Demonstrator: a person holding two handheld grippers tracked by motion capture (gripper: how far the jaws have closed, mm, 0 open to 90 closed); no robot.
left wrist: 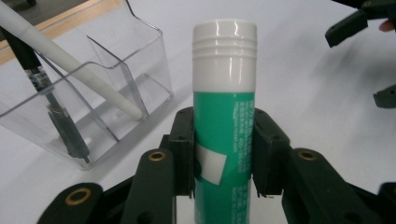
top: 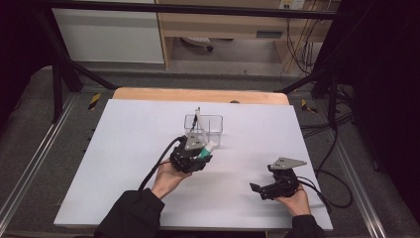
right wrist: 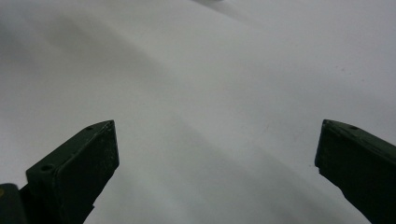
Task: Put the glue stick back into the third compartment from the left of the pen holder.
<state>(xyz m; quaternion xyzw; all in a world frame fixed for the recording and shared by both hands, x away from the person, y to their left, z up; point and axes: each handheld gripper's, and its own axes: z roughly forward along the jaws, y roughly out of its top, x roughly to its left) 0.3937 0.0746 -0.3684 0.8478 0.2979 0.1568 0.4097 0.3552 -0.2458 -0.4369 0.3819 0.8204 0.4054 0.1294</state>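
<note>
A green glue stick (left wrist: 225,107) with a white cap stands upright between the pads of my left gripper (left wrist: 224,149), which is shut on its body. In the high view that gripper (top: 202,152) hovers mid-table with the glue stick (top: 207,148), just in front of a clear plastic organizer (top: 217,119). The organizer (left wrist: 144,70) has divided compartments; its left one holds a white pen (left wrist: 70,65) and a black pen (left wrist: 53,109), both leaning. My right gripper (right wrist: 217,154) is open above bare white table, with nothing between its jaws. It sits near the front right (top: 261,187).
A white sheet (top: 129,148) covers the table, with a wooden edge (top: 198,94) at the back. Black cables (top: 158,166) trail from both grippers. The right gripper's jaws (left wrist: 369,51) show at the upper right of the left gripper view. Dark frame rails flank the table.
</note>
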